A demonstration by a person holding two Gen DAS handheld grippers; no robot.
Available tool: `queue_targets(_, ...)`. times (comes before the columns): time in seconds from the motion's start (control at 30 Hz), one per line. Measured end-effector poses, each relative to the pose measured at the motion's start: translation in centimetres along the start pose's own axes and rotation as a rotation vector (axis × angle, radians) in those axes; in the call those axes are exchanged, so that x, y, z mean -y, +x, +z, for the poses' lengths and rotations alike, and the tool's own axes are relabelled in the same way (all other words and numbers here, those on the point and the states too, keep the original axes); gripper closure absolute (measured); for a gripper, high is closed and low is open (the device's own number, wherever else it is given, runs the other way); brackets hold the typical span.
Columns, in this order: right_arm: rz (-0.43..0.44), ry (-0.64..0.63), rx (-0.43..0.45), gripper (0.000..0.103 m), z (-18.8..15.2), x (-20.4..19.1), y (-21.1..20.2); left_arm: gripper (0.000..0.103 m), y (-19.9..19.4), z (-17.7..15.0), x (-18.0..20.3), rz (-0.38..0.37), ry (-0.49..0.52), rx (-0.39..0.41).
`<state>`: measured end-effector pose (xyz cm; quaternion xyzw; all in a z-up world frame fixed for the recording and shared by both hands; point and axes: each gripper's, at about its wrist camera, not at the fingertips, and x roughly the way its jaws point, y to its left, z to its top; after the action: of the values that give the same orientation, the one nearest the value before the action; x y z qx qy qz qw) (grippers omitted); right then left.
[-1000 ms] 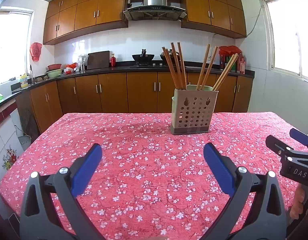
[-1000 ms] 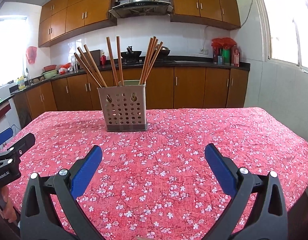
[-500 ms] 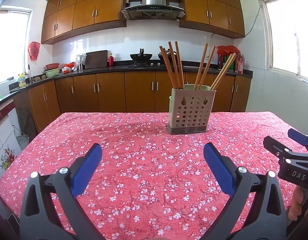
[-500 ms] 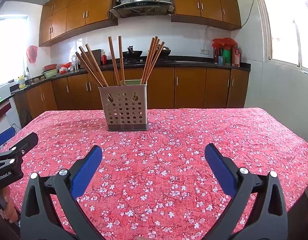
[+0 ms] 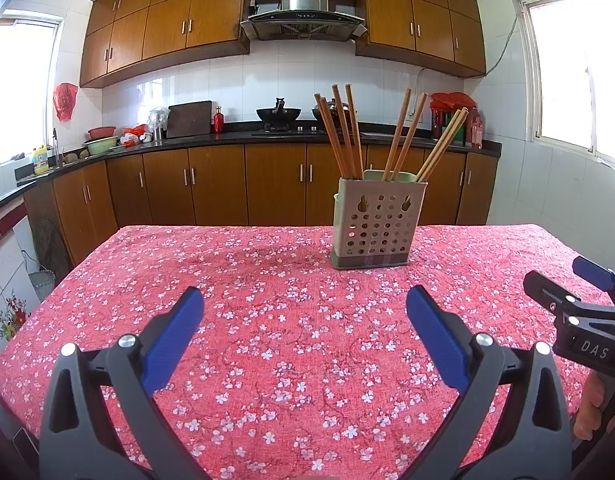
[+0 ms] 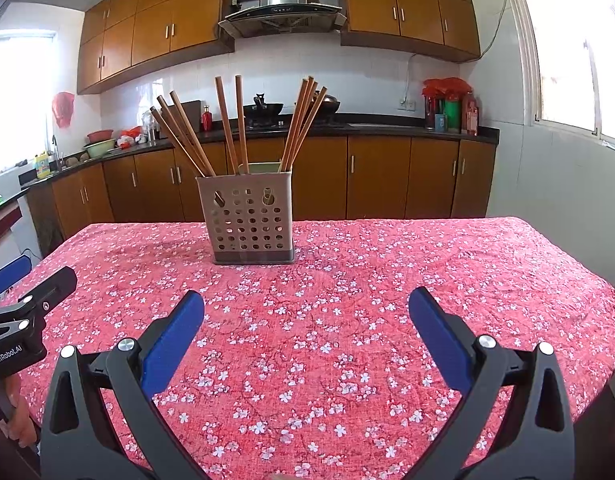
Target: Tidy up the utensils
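A beige perforated utensil holder [image 5: 377, 226] stands upright on the far middle of the table, also in the right wrist view [image 6: 249, 222]. Several brown wooden chopsticks [image 5: 345, 136] stand in it, fanned out; they show in the right wrist view too [image 6: 231, 124]. My left gripper [image 5: 303, 312] is open and empty, low over the near table. My right gripper [image 6: 305, 314] is open and empty, also well short of the holder. The right gripper shows at the right edge of the left wrist view [image 5: 579, 312], the left gripper at the left edge of the right wrist view [image 6: 23, 316].
The table wears a red flowered cloth [image 5: 267, 304]. Its left edge [image 5: 59, 284] and right edge [image 6: 587, 268] drop to the floor. Brown kitchen cabinets and a dark counter [image 5: 227, 138] run behind the table, with a wok [image 5: 283, 113] on the stove.
Both grippers have drifted slightly, so the holder sits a little differently in each view. Both stay open and empty. Nothing on the table has moved.
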<state>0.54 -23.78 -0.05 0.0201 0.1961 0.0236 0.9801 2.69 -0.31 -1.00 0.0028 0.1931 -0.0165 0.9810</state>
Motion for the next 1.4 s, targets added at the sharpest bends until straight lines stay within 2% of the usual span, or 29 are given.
queue_targets(1.4,-0.003,0.006,-0.003,0.002,0.12,-0.09,0.00,0.004,0.05,-0.10,-0.31,-0.007,0.001,-0.005)
